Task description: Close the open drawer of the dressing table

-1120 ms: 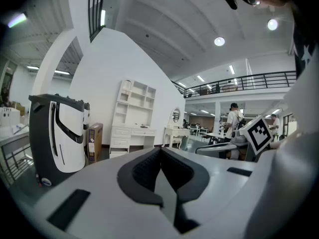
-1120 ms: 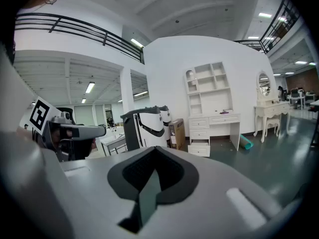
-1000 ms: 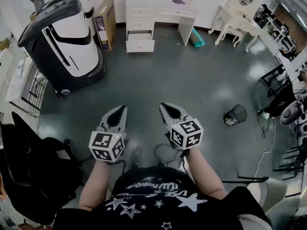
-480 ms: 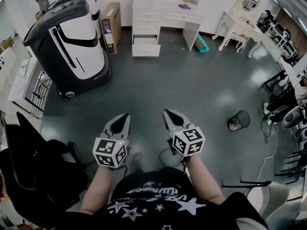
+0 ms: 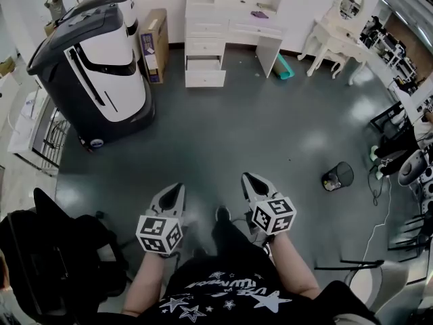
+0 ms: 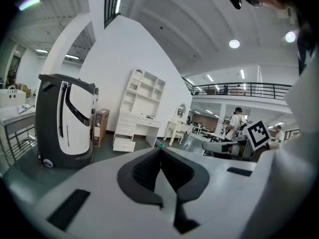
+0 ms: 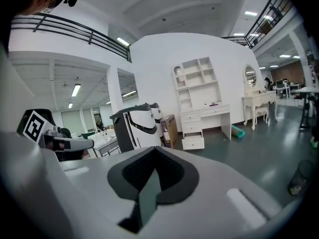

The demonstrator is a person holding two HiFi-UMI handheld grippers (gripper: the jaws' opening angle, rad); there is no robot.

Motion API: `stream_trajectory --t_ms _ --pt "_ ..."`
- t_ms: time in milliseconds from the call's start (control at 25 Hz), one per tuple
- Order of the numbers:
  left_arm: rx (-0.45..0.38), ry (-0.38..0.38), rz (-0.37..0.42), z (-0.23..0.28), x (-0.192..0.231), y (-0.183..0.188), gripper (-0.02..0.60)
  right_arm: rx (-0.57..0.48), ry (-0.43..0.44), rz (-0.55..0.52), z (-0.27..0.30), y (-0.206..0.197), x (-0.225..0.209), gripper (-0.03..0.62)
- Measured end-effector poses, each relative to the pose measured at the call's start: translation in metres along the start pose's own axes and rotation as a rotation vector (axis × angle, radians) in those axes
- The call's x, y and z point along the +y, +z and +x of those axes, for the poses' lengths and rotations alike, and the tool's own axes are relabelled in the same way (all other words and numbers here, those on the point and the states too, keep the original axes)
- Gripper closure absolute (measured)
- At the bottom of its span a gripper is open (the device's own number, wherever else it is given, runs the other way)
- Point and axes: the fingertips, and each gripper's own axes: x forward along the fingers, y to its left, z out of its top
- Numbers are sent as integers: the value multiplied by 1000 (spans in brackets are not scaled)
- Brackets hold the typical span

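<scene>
The dressing table (image 5: pixel 226 29) loses its upper shelves to the head view's top edge. Its open drawer (image 5: pixel 205 78) is too small to show any contents. The dark thing (image 5: pixel 259 15) on the worktop (image 5: pixel 245 23), to that drawer's right, is too small to name.

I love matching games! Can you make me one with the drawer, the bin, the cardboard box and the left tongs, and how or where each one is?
Things:
1. drawer
2. bin
3. cardboard box
4. left tongs

Place or state:
a. shut, nothing in them
b. pulled out
c. standing beside the dressing table
d. alone on the floor, at the right

Pairs: 1-b, 2-d, 3-c, 4-a
</scene>
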Motion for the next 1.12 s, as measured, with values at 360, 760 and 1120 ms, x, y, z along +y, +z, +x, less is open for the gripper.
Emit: stream_trajectory --t_ms 360,760,1120 --pt "13 26 16 88 21 28 572 0 22 35 88 29 -72 591" --pt "25 36 33 222 24 70 572 23 37 72 165 75 -184 591" --pt "35 105 7 285 38 80 572 39 63 96 202 89 -243 591"
